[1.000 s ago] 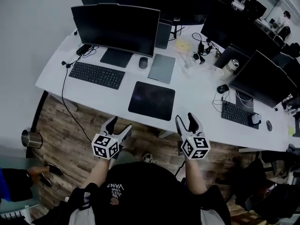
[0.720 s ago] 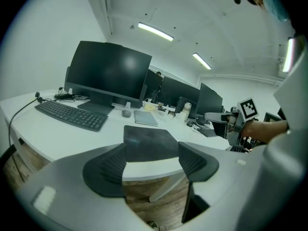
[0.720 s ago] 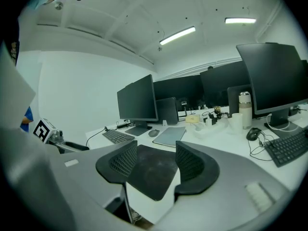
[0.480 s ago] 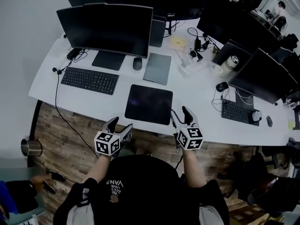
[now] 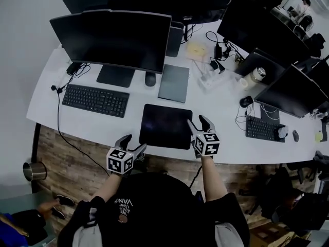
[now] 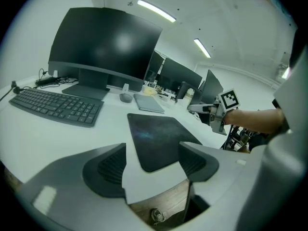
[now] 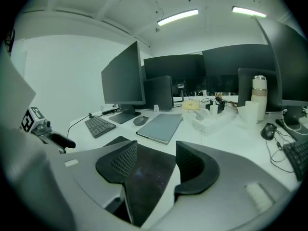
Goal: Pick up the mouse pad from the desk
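Note:
A dark square mouse pad (image 5: 166,125) lies flat on the white desk (image 5: 77,120) near its front edge. My right gripper (image 5: 198,123) hovers open over the pad's right front corner; between its jaws the mouse pad (image 7: 149,177) shows. My left gripper (image 5: 134,144) is open, just off the desk's front edge, left of the pad. In the left gripper view the mouse pad (image 6: 156,138) lies ahead between the jaws, and the right gripper (image 6: 202,109) shows beyond it.
Behind the pad lie a grey laptop (image 5: 174,83), a mouse (image 5: 149,78), a black keyboard (image 5: 95,100) and a large monitor (image 5: 110,37). More monitors, cables, a cup (image 5: 251,77) and a second keyboard (image 5: 263,128) stand at the right. A metal bin (image 5: 30,171) sits on the floor.
Both grippers have moved forward toward the desk. The right one went from the desk's front edge to over the pad's right front corner. The pad has not moved.

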A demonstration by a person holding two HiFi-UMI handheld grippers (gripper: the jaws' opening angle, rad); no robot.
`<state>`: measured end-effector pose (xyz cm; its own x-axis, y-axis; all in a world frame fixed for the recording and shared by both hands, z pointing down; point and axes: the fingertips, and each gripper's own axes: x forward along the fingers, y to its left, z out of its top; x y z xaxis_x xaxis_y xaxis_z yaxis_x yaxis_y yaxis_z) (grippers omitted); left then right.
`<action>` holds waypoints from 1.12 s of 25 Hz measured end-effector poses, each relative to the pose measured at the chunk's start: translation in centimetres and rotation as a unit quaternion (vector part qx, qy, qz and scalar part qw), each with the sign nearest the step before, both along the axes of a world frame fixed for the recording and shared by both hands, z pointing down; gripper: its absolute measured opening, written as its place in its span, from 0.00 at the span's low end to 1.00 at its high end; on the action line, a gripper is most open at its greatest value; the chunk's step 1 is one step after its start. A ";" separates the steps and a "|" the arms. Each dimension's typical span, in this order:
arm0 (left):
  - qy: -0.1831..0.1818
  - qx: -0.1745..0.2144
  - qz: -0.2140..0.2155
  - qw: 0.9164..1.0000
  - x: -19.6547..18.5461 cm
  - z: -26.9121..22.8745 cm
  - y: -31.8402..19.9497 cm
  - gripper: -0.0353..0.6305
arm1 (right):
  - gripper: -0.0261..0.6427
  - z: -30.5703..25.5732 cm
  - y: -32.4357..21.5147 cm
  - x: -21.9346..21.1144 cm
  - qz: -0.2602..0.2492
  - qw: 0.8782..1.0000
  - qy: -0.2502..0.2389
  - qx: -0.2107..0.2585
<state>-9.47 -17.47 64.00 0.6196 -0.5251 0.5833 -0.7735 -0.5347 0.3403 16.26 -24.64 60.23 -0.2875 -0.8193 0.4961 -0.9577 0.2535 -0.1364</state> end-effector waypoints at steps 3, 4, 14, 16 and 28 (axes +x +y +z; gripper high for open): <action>-0.003 -0.014 0.009 1.000 0.0 0.8 -0.7 0.53 | 0.40 2.0 -1.7 0.0 -0.002 1.000 0.013 -0.023; -0.003 -0.017 0.011 1.000 -0.1 1.1 -0.9 0.53 | 0.40 2.7 -2.3 0.1 -0.004 0.999 0.019 -0.031; 0.001 -0.057 0.006 0.998 -0.8 2.4 -0.8 0.53 | 0.40 8.0 -5.3 0.0 -0.040 0.991 0.077 -0.107; 0.001 -0.063 0.004 0.998 -0.7 2.6 -0.4 0.53 | 0.40 8.7 -5.3 0.1 -0.043 0.989 0.077 -0.118; 0.001 -0.077 -0.040 0.996 -0.4 3.3 0.3 0.53 | 0.22 8.7 -4.8 -1.3 -0.085 0.986 0.072 -0.121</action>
